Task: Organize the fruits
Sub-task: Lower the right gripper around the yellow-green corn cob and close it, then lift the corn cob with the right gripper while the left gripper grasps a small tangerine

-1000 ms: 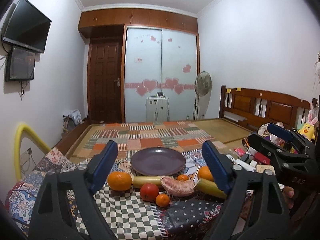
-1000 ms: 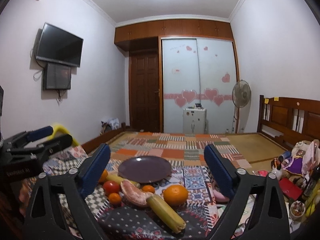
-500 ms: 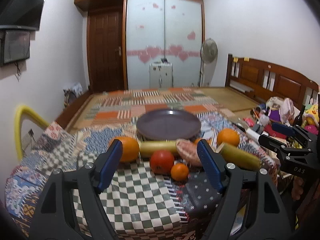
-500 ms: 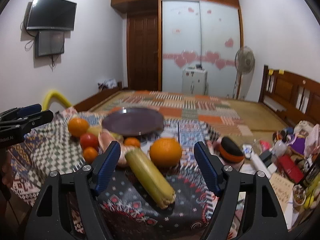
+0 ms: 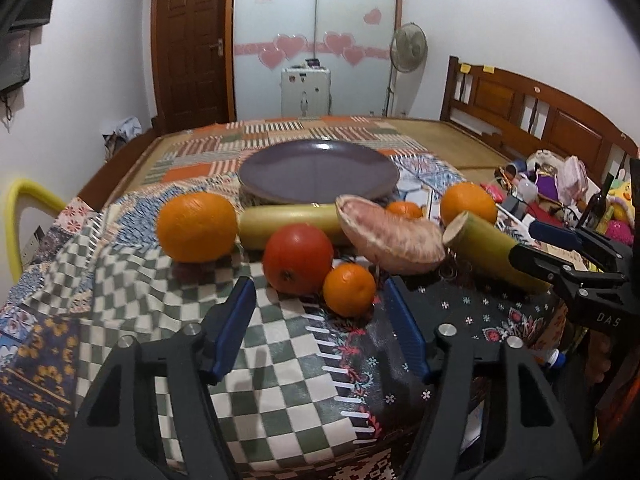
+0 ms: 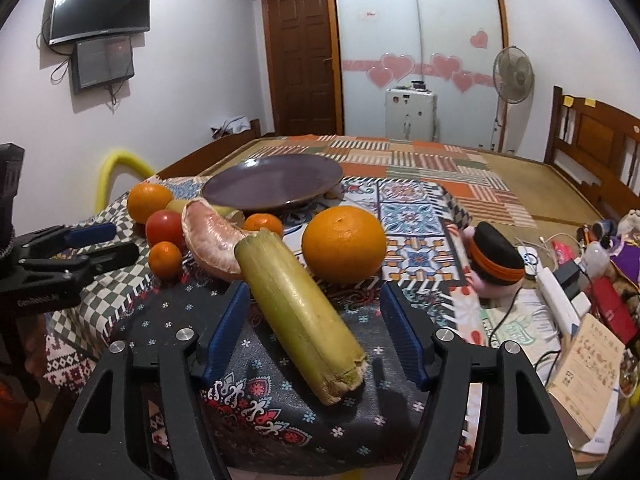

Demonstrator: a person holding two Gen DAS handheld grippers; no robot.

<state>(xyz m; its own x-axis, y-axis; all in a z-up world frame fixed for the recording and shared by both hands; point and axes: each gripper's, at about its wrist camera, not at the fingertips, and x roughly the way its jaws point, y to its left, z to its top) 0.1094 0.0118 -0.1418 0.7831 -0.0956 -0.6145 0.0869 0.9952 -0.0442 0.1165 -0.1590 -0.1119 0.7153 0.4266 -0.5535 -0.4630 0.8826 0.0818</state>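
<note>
A: Both grippers low over the near edge of the table. Left gripper (image 5: 320, 300) about half open and its jaws have just been closing; nothing between them, pads bare. The small mandarin (image 5: 349, 289) and the tomato (image 5: 298, 258) sit just beyond the tips.

B: Right gripper (image 6: 314, 304)?

A: Same, about half open, jaws just been closing. The near end of the sugarcane piece (image 6: 298, 312) lies between the fingers, but the pads are not on it. Big orange (image 6: 344, 244) just past it.

B: How to take the cane?

A: My read: it lies slantwise to the jaws, so turn the wrist square to it and clamp near the middle, or it will swing. The left should go for the mandarin alone; the tomato touches it and may roll.

B: The plate?

A: Purple plate (image 5: 318, 170), behind the fruit, nothing on it. Everything is still on the cloth: second orange (image 5: 196, 226), pomelo wedge (image 5: 390, 238), another cane piece (image 5: 292, 226) in front of the plate's rim.
</note>
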